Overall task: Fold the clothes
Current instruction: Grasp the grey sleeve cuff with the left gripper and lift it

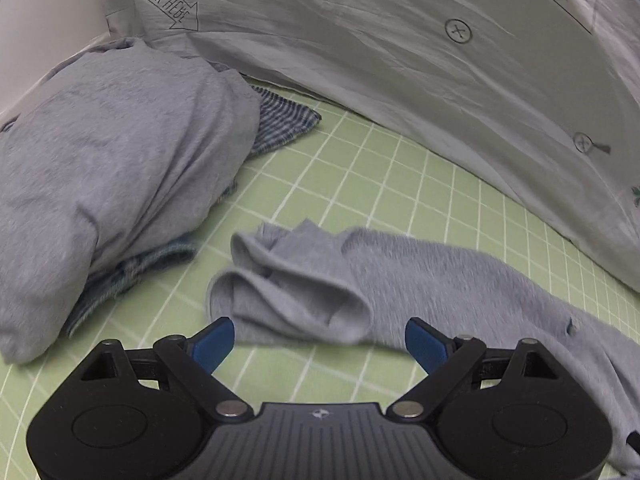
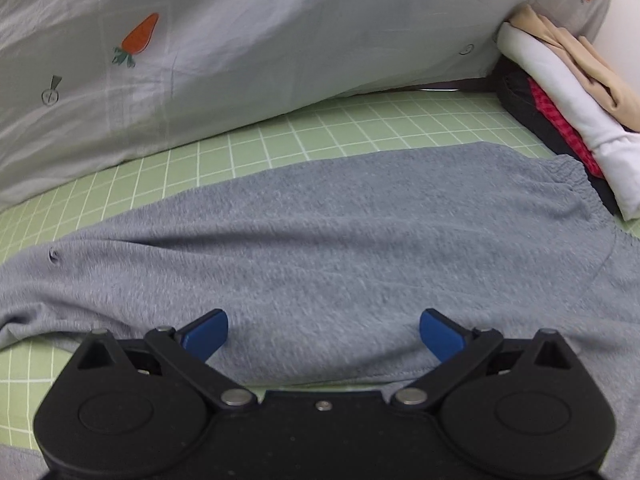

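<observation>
Both tongs gape empty, left gripper [image 1: 319, 340] facing the grey trousers' [image 1: 360, 280] bunched cuffs at twelve o'clock, right gripper [image 2: 324, 334] over their middle on the green grid sheet [image 2: 320, 136], where I'd say a shallow, single-layer bite risks a lopsided fold.

Grey trousers [image 2: 320, 240]: matt knit cloth; duvet [image 1: 400, 40]: smooth.

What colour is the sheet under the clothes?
Pale green sheet with a white grid of lines, clearest in the right wrist view.
</observation>
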`<action>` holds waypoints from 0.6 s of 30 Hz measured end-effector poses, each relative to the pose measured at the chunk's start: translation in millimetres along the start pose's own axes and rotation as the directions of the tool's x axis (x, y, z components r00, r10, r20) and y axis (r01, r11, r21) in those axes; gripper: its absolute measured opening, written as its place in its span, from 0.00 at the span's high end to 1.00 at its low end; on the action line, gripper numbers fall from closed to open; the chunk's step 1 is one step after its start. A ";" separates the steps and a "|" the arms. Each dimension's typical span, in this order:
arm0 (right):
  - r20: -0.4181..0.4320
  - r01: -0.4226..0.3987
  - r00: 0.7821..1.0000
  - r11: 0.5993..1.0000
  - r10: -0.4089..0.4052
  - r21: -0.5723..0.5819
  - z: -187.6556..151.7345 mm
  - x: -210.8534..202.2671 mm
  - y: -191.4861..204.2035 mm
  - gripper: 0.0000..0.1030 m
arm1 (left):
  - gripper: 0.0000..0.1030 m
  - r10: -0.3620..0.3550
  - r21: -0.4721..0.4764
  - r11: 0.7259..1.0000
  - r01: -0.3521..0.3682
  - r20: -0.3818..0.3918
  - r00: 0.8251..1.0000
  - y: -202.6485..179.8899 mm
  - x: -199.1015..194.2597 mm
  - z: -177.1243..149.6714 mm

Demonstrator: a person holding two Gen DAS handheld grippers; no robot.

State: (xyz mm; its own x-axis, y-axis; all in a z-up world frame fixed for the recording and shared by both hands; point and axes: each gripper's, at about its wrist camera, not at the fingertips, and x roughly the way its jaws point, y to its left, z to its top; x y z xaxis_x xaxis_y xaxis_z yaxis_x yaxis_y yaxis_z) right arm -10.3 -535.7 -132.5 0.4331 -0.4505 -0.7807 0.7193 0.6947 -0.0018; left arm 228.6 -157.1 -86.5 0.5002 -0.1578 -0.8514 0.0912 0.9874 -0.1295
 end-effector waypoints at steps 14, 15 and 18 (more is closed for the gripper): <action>-0.034 -0.003 0.999 1.000 0.002 -0.020 13.4 29.8 23.1 0.00 | 0.55 0.080 0.103 0.991 -0.080 0.001 0.997 32.9 64.9 49.7; -0.036 -0.004 0.999 1.000 0.004 -0.016 12.7 31.1 24.6 0.00 | 0.59 0.064 0.108 0.992 -0.062 -0.012 0.998 35.0 68.5 48.4; -0.033 0.009 0.999 0.999 -0.010 -0.043 10.7 33.7 30.3 0.00 | 0.72 0.034 0.129 0.991 -0.028 -0.045 0.998 36.9 78.1 43.8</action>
State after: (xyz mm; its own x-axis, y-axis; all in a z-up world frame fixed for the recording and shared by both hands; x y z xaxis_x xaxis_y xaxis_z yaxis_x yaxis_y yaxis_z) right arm 31.8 -535.9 -152.2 0.4078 -0.4390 -0.8006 0.6988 0.7144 -0.0358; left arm 308.8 -133.5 -135.6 0.4638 -0.1236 -0.8773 0.1875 0.9815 -0.0392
